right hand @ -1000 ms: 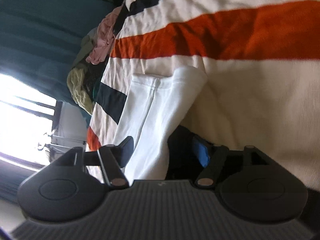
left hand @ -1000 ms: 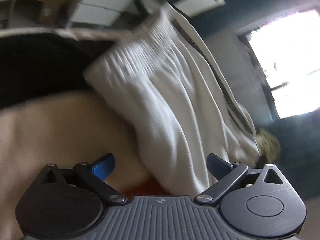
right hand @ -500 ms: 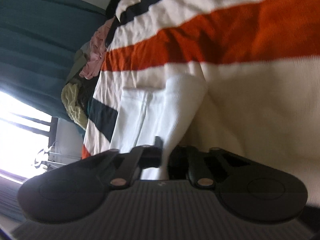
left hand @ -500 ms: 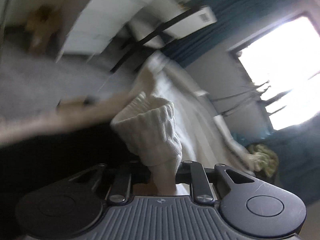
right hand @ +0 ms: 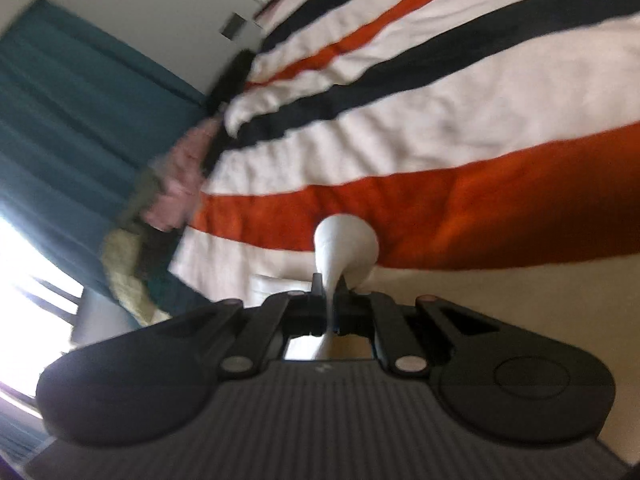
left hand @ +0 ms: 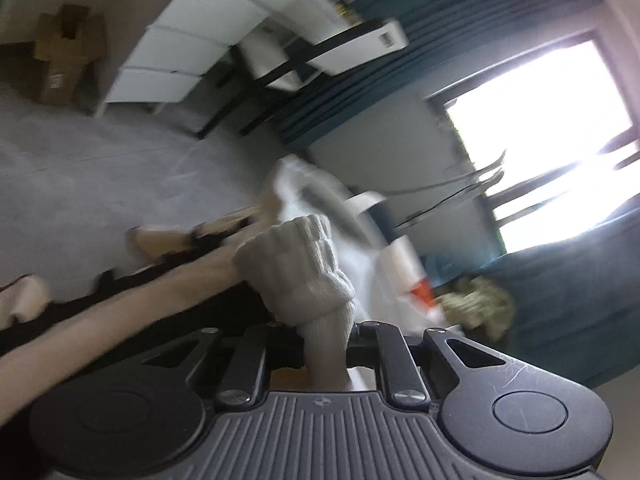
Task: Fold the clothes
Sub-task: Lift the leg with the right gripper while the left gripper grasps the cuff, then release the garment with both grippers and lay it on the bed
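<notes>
left tool [left hand: 325, 346]: clenching on the ribbed cuff [left hand: 298, 270] of a white garment; the knit is bunching up above the jaws and passing down between them.
right tool [right hand: 329, 298]: pinching a smooth white fold [right hand: 345, 246] of cloth, which is bulging out in a rounded loop just past the closed jaws.
garment: being held at both tools; in the left view more white cloth [left hand: 320, 188] is trailing away blurred beyond the cuff; whether any of it is touching the bed, i cannot tell.
bed: a striped blanket [right hand: 440, 128] in white, orange and dark bands is filling the right view behind the fold; a white panel of cloth [right hand: 268, 288] is showing low beside the left finger.
pile: pink [right hand: 176, 184] and pale yellow [right hand: 124, 264] clothes are lying heaped at the blanket's far edge, near the teal curtain [right hand: 60, 120].
person: a bare forearm [left hand: 120, 312] is stretching across the left view beside the cuff, over dark clothing.
room: a grey floor [left hand: 100, 160], white drawers [left hand: 188, 52], a cardboard box [left hand: 64, 60] and a bright window [left hand: 540, 132] are showing behind.
</notes>
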